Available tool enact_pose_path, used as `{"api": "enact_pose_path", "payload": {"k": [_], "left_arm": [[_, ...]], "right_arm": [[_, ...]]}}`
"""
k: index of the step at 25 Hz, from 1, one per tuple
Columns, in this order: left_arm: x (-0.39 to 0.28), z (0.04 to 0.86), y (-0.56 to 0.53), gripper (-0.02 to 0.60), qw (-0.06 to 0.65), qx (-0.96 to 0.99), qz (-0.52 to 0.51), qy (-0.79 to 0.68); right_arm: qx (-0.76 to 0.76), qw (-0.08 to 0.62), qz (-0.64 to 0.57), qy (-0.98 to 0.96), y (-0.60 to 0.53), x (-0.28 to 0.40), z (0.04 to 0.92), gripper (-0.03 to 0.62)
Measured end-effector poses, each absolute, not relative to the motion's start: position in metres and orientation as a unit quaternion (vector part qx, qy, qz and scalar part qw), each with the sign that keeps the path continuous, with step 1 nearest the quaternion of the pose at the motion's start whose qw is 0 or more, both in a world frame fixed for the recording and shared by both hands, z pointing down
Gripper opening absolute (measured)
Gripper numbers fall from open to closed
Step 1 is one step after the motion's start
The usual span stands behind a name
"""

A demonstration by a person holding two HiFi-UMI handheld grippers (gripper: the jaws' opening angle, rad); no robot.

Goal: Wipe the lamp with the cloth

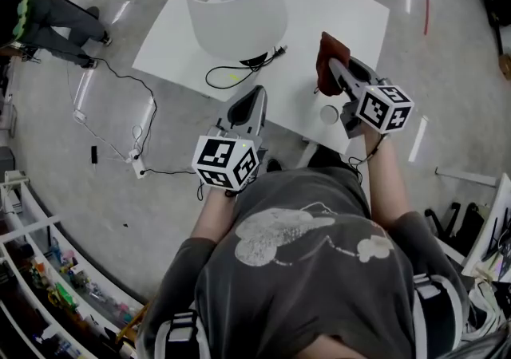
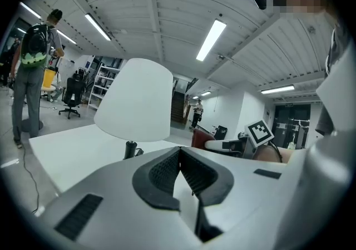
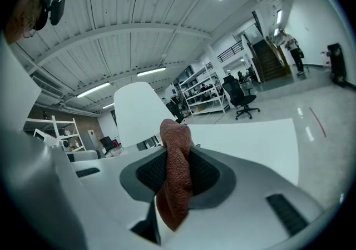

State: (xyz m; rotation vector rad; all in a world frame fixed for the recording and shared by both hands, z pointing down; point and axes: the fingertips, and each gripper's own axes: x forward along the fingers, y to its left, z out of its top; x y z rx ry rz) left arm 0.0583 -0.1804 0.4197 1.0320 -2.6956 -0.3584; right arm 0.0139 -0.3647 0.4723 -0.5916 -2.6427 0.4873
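The right gripper (image 1: 335, 67) is pinching the rust-brown cloth (image 3: 177, 179). The cloth is bunched between its ribbed pads, one end poking up past the tips and the other hanging down behind them. The left gripper (image 2: 179, 152) holds nothing, and its jaws are pressed together at the tips. Both grippers are raised over the near edge of the white table (image 1: 343, 10), left and right of each other and apart. Each carries its marker cube close to the person's hands.

The table lamp (image 1: 231, 2) stands on the far left part of the table, ahead of the left gripper and off to the left of the cloth. Neither gripper nor the cloth touches it. Its wide white shade hides most of the stand; only the dark base (image 1: 254, 60) peeks out beneath. A black cord (image 1: 227, 74) loops from the base across the tabletop. A small pale round disc (image 1: 329, 115) lies on the table just beside the right gripper.

On the grey floor to the left, a cable runs to a power strip (image 1: 137, 163). Further off, a person (image 1: 48, 18) in dark clothes is standing. Shelving (image 1: 48, 270) lines the lower left corner of the head view.
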Motion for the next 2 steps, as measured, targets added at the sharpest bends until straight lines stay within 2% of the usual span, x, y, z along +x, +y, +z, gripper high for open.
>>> {"api": "enact_pose_path", "payload": {"k": [2], "left_arm": [[0.0770,0.4274,-0.1716,0.008,0.118,0.355,-0.122,-0.919]], "right_arm": [[-0.209,0.191,0.172,-0.944,-0.3565,0.0346,0.4775,0.091]]}}
